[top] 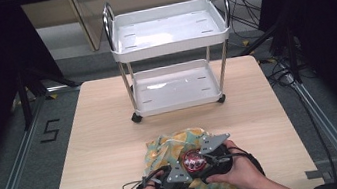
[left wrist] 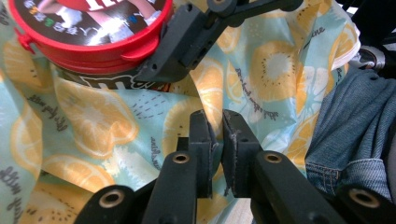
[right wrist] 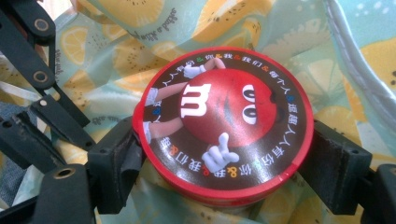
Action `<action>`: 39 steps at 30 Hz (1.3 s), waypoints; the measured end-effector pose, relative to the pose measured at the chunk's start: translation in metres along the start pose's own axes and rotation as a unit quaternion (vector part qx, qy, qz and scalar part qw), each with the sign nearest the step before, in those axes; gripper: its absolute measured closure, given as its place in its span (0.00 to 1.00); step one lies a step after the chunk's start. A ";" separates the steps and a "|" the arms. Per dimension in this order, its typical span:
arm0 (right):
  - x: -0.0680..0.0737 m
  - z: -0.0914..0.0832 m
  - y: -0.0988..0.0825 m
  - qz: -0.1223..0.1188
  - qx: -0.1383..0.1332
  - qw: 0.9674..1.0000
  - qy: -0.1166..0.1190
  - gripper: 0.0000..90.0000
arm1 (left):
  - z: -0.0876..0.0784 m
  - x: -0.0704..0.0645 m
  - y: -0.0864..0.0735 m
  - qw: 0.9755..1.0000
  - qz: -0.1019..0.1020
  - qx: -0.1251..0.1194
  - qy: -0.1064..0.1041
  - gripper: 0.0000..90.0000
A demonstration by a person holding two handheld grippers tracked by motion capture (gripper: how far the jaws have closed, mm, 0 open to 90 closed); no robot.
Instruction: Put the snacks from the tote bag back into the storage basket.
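1. High view: both hands work at the table's (top: pixel 111 133) near edge; the red-lidded tin (top: pixel 193 160) sits over the lemon-print cloth bag (top: pixel 173 141), well short of the white cart (top: pixel 170 49)
2. Left gripper view: the left gripper (left wrist: pixel 217 140) pinches a fold of bag; soft, slippery fabric, best taken at the rim
3. Right gripper view: the right gripper (right wrist: pixel 224 163) clamps the tin's sides; rigid, smooth, likely light
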State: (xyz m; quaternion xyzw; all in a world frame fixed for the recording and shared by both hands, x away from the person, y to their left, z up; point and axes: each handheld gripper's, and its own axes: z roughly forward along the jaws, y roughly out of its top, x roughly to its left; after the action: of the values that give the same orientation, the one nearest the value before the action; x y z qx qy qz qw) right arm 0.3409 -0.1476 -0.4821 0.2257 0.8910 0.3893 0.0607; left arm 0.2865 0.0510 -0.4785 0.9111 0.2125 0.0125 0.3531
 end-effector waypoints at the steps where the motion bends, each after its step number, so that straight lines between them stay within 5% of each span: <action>1: 0.000 0.000 0.000 -0.006 0.000 1.000 -0.002 0.25 | 0.000 0.000 0.000 1.000 0.000 0.001 0.001 0.91; 6: 0.002 0.003 -0.001 0.002 -0.008 1.000 0.001 0.25 | 0.001 -0.001 0.000 1.000 -0.002 0.000 0.001 0.90; 13: 0.001 0.004 -0.002 -0.026 -0.013 1.000 -0.007 0.28 | 0.001 0.002 0.000 1.000 0.011 0.005 0.004 0.90; 25: 0.002 0.000 -0.001 -0.028 -0.025 0.999 -0.010 0.29 | 0.001 0.001 -0.001 1.000 0.000 0.003 0.008 0.89; 30: 0.001 -0.004 0.002 -0.029 -0.027 0.999 -0.009 0.29 | 0.000 0.003 -0.001 1.000 0.010 0.004 0.012 0.88; 33: 0.001 -0.008 0.004 -0.032 -0.027 0.999 0.001 0.29 | 0.000 0.003 -0.002 1.000 -0.003 -0.002 0.014 0.88; 35: 0.001 -0.010 0.006 -0.041 -0.034 0.999 0.001 0.29 | -0.003 0.006 -0.001 1.000 0.017 0.013 0.015 0.87; 37: 0.000 -0.013 0.008 -0.047 -0.031 0.998 0.008 0.29 | -0.002 0.004 -0.002 1.000 0.002 -0.001 0.015 0.87; 38: -0.001 -0.015 0.009 -0.049 -0.033 0.998 0.009 0.29 | -0.005 0.007 -0.001 0.999 0.024 0.016 0.017 0.87; 39: -0.002 -0.015 0.010 -0.053 -0.043 0.998 0.011 0.29 | -0.005 0.007 -0.001 0.999 0.023 0.016 0.018 0.86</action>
State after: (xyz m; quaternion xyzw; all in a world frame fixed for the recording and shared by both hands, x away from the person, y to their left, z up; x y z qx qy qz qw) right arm 0.3418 -0.1522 -0.4646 0.1715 0.8847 0.4258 0.0810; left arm 0.2912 0.0578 -0.4763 0.9209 0.1977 0.0338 0.3343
